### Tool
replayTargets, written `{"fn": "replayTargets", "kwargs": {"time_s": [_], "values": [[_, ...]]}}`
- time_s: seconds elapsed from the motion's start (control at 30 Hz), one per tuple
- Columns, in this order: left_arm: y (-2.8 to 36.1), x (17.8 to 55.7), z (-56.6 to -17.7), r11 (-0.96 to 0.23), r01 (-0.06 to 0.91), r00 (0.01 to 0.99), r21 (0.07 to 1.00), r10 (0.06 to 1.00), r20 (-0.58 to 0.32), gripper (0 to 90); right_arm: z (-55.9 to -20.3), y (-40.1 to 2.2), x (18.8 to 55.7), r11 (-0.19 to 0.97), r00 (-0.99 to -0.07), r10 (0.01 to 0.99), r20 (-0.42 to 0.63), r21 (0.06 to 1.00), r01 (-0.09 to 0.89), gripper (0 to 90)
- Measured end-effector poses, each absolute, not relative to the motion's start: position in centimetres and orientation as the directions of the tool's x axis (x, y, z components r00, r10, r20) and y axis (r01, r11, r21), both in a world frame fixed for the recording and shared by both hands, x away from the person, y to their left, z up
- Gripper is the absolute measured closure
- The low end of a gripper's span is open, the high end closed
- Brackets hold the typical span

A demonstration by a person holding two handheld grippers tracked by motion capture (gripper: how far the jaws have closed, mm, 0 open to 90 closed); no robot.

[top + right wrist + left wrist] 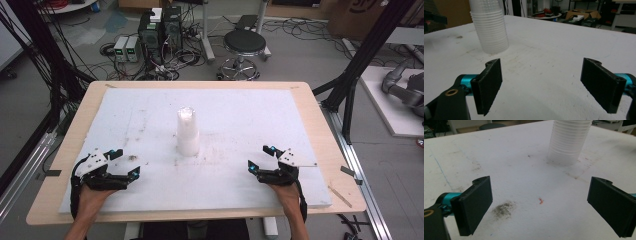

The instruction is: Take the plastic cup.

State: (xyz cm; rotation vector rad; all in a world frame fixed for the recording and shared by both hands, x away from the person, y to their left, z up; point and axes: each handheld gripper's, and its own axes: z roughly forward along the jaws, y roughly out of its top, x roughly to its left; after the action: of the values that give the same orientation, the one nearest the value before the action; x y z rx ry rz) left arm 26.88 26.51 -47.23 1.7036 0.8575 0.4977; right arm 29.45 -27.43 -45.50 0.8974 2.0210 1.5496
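Clear plastic cup stack [188,132] stands upright mid-bench [305,107] on the white sheet. Your left gripper [123,164] sits at its 8 o'clock, right gripper [261,157] at 4; both well apart from it, jaws wide open w/ nothing between.

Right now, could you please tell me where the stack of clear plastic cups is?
The stack of clear plastic cups stands upside down mid-board on the white foam board, in the high view.

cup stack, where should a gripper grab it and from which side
Probably the side wall of the cup stack, above the middle, coming in level from the near side. It stands upright, mouth down, ringed by stacked rims that give the pads purchase. Both the left gripper and right gripper are open and apart from it.
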Motion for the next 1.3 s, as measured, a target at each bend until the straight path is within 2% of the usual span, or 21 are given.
{"fn": "replayTargets", "kwargs": {"time_s": [0.63,0.67,0.83,1.1,1.3], "values": [[26.7,27.2,-47.2,-0.121,0.303,0.671,0.945,0.732,-0.121,6.1,-45.5,-27.4,29.3,0.163,-0.689,0.723,0.036,0.962,0.221,17.7],[26.6,27.1,-47.1,-0.141,0.287,0.671,0.947,0.735,-0.094,6.1,-45.5,-27.4,29.3,0.165,-0.689,0.724,0.032,0.962,0.218,17.7],[26.9,27.0,-46.7,-0.122,0.273,0.669,0.954,0.737,-0.097,6.1,-45.5,-27.4,29.3,0.165,-0.688,0.725,0.031,0.962,0.218,17.7],[26.8,27.1,-44.3,-0.102,0.232,0.681,0.967,0.727,-0.086,6.1,-45.5,-27.4,29.3,0.160,-0.687,0.726,0.032,0.964,0.214,17.7],[26.1,28.2,-40.6,-0.092,0.182,0.709,0.979,0.702,-0.066,6.1,-45.5,-27.4,29.3,0.161,-0.688,0.725,0.035,0.963,0.218,17.7]]}}
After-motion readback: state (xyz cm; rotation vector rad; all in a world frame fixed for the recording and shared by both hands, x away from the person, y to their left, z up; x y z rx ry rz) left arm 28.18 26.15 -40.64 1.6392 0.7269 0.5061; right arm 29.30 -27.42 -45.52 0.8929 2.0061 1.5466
